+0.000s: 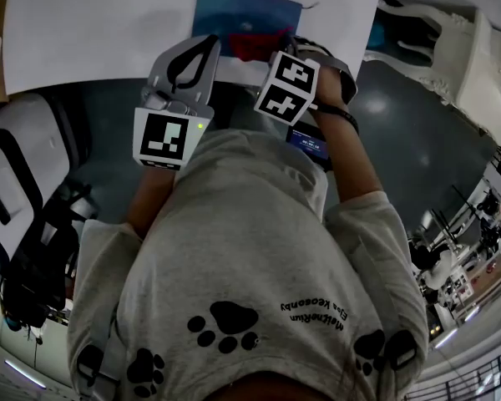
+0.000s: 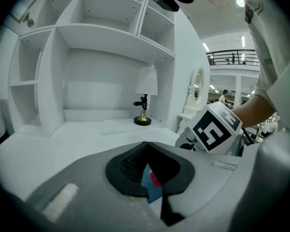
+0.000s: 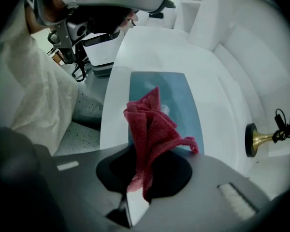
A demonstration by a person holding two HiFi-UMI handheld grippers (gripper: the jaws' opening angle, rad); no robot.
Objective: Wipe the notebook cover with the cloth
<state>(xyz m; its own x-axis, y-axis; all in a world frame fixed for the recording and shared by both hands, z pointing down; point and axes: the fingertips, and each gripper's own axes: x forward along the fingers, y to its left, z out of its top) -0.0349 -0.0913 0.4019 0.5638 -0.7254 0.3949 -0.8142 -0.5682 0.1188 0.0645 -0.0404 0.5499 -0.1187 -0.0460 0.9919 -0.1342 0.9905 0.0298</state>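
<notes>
Head view: the blue notebook [image 1: 246, 15] lies on the white desk [image 1: 92, 32], beyond the person, with the red cloth [image 1: 255, 44] at its near edge. Left gripper view: the left gripper [image 2: 147, 170] has its jaws closed on nothing. Right gripper view: the right gripper [image 3: 135, 178] clenches the cloth over the notebook; wiping seems barely begun, with most of the cover left

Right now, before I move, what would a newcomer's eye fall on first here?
The red cloth stands out most. It is bunched and pinched in the right gripper, over the blue notebook that lies flat on the white desk. The left gripper sits at the left end of the notebook's near edge, and a brass lamp base stands farther back on the desk.
</notes>
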